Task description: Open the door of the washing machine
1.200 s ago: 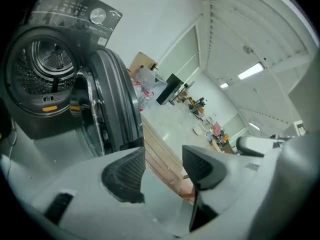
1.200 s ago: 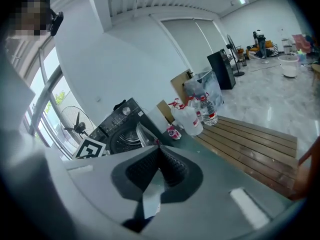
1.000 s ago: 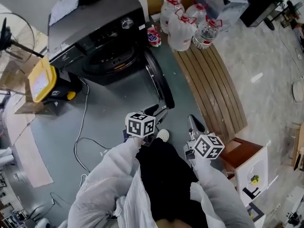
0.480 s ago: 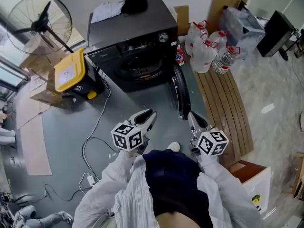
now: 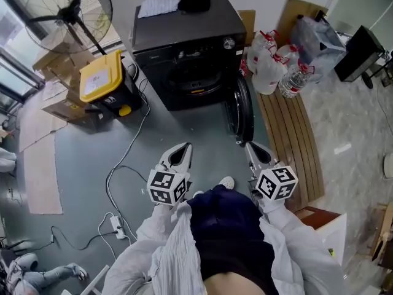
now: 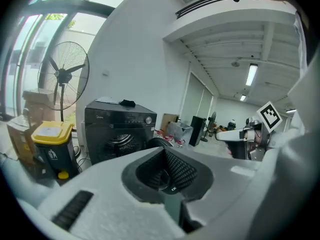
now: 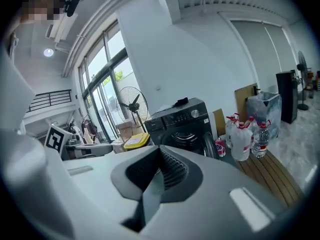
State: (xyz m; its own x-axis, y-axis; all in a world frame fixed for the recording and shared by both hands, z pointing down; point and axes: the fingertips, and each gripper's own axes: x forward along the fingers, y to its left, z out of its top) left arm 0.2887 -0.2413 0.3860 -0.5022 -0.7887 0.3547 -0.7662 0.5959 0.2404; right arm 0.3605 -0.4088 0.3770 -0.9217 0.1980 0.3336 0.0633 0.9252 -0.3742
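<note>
Black front-loading washing machine (image 5: 187, 42) stands on grey floor (image 5: 80, 158) at the far side, with a dark cloth (image 5: 195, 0) and a white sheet (image 5: 158, 6) on its top. Its round dark door (image 5: 242, 112) is swung fully open to the right of the drum opening (image 5: 195, 75), edge-on toward the person. Left gripper (image 5: 183, 146): jaws pressed together, nothing between them, confirmed in the left gripper view. Right gripper (image 5: 252, 146): jaws likewise together and empty in the right gripper view. Both grippers are held in front of the person, pointing toward the machine and well apart from it, touching nothing. The door's free edge lies ahead of the right gripper and nearer to it than to the left; the drum opening lies ahead of the left gripper. To the left: yellow-lidded black bin (image 5: 101, 78) and standing fan (image 5: 70, 8). To the right: clear water jugs (image 5: 270, 66) on a slatted wooden platform (image 5: 288, 140). White cable (image 5: 123, 171) runs across the floor.
</note>
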